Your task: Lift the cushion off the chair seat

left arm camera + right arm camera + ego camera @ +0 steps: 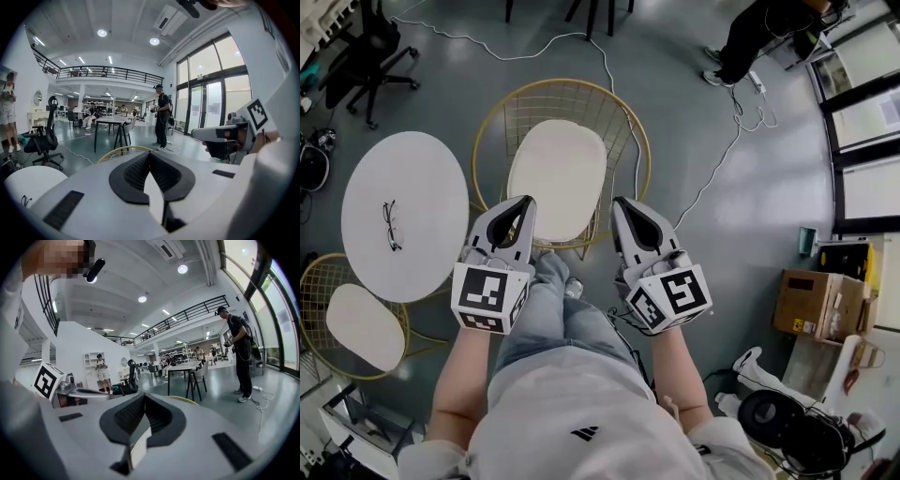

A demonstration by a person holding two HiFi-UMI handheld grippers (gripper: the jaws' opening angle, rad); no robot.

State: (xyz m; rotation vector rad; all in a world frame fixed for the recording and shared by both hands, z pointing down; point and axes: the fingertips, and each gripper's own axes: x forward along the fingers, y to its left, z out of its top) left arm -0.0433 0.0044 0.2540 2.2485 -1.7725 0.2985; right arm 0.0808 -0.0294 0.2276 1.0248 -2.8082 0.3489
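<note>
A white oval cushion (558, 178) lies on the seat of a gold wire chair (499, 108) in the middle of the head view. My left gripper (527, 201) hovers over the cushion's near left edge, and my right gripper (617, 202) is just off its near right edge. On both, the jaws are shut with nothing held. In the left gripper view the left gripper (149, 154) points over the chair's gold rim (123, 149). The right gripper view has the right gripper (143, 397) aimed level, with a bit of gold rim (183, 400) beyond it.
A round white table (412, 187) with glasses (391, 225) stands left of the chair. A second gold chair (314, 281) with a cushion is at lower left. A black office chair (366, 56), a floor cable (609, 75), a standing person (759, 33) and a cardboard box (816, 305) surround the spot.
</note>
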